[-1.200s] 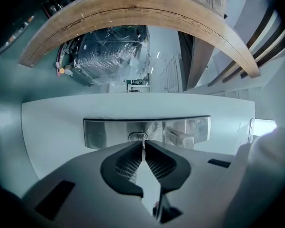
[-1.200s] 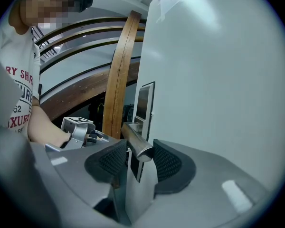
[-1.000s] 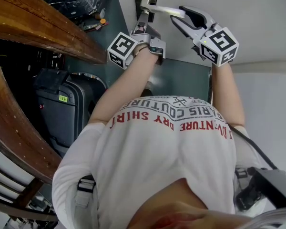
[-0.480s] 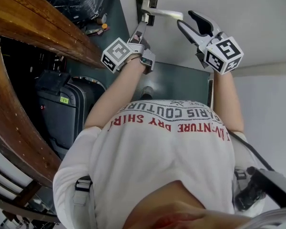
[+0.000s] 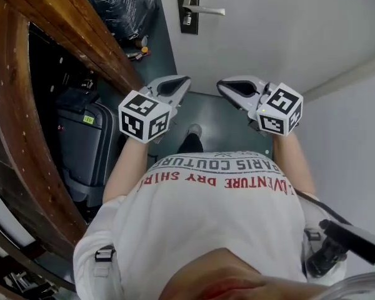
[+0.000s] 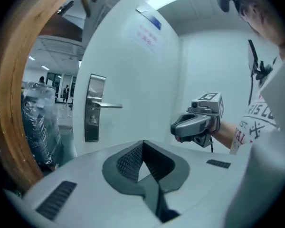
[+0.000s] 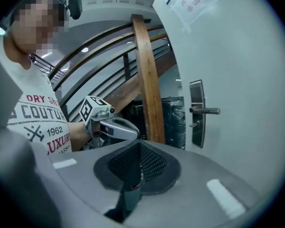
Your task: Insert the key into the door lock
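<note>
The white door carries a metal lock plate [image 5: 189, 8] with a lever handle [image 5: 207, 9]. A small key [image 5: 186, 20] hangs from the lock below the handle; it also shows as the key [image 6: 91, 119] and the key [image 7: 194, 125] in the gripper views. Both grippers hang in the air well short of the door, side by side in front of the person's chest. My left gripper [image 5: 184, 80] has just been closing and is shut, with nothing between its pads. My right gripper [image 5: 220, 85] has likewise just been closing and is shut and empty.
A curved wooden stair rail [image 5: 56, 24] runs along the left. Under it stand a black suitcase [image 5: 84, 145] and a plastic-wrapped bundle [image 5: 122, 5]. A white wall [image 5: 356, 130] closes the right side. A paper notice [image 6: 147, 32] is stuck high on the door.
Both grippers have drawn back from the lock and handle toward the person. The left one has let go at the key and rolled over. Both now stand shut.
</note>
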Motion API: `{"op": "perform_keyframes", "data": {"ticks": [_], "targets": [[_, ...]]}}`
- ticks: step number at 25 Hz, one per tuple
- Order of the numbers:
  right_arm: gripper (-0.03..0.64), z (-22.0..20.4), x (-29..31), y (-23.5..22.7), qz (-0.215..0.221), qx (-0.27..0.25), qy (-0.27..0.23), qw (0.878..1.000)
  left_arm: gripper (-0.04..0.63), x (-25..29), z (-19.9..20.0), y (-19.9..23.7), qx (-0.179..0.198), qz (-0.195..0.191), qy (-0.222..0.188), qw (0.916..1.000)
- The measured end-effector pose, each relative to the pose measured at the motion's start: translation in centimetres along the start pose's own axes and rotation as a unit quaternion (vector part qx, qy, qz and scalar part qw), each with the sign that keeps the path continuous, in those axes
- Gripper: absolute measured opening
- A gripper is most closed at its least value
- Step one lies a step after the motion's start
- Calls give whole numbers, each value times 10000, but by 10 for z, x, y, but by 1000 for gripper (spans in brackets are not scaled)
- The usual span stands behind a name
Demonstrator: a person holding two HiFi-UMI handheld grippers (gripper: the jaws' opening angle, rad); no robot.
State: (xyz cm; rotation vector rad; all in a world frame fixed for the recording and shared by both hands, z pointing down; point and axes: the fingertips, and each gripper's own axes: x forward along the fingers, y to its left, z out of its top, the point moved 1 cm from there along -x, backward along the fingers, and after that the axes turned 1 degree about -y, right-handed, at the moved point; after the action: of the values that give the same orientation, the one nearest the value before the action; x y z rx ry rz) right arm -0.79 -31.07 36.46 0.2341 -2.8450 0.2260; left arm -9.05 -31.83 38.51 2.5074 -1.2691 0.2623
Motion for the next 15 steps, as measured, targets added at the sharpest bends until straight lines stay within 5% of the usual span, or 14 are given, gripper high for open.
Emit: {"op": "perform_keyframes", "data": {"ticks": [3,7,15], "targets": [[2,-22,-9,59,283,81,68,9995,3,-40,-22,-61,202,-149,171,9995],[2,-46,-27,111,421,221,178,9987,3,-83,-57,-106,-215,-141,241,9994],[2,-83,-66,170,-48,352,214,9991,2,-113,-86,-159,-235,-146,352,9990]]}}
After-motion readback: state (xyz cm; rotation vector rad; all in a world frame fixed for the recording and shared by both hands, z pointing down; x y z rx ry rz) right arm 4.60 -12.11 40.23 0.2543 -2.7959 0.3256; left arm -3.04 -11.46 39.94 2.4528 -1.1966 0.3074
